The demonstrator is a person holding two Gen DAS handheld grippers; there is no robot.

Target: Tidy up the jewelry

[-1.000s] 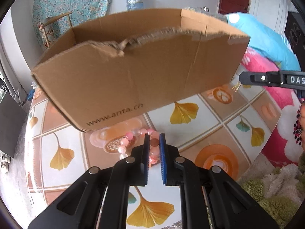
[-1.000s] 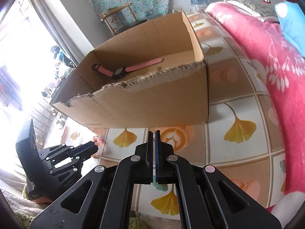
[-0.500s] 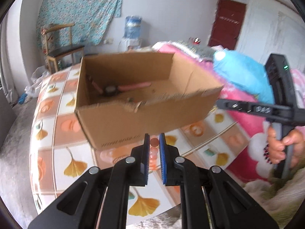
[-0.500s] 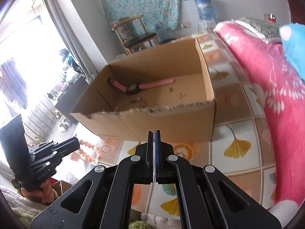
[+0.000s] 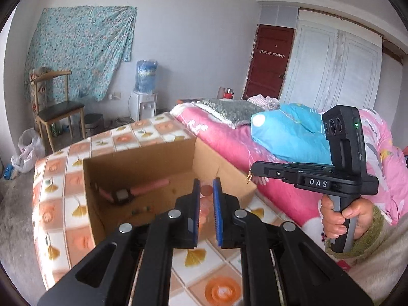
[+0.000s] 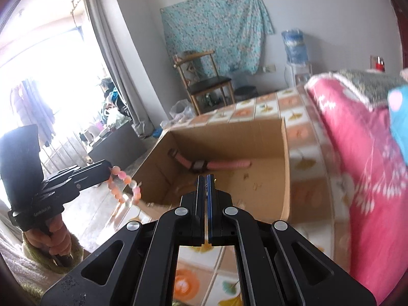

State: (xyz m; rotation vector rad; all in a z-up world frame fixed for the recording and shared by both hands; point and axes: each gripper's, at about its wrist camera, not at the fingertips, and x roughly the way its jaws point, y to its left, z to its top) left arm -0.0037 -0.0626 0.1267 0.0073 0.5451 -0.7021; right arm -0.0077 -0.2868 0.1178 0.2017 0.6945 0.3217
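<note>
Both grippers now higher above the cardboard box [image 5: 142, 163] than a second ago.
Your left gripper [image 5: 204, 199] clamps the pink bead bracelet [image 6: 123, 188]; your right gripper [image 6: 204, 186] pinches a small gold chain [image 5: 248, 177].

1. At upper left of my left wrist view I see a teal floral cloth [image 5: 81, 48] hung on the wall.
2. Below it stands a wooden chair [image 5: 54, 107] with a dark seat.
3. A water dispenser [image 5: 145, 94] sits near the centre, against the wall.
4. A dark red door [image 5: 270, 61] shows at upper right.
5. A blue pillow [image 5: 288, 132] lies on pink bedding [image 5: 229, 137] at right.
</note>
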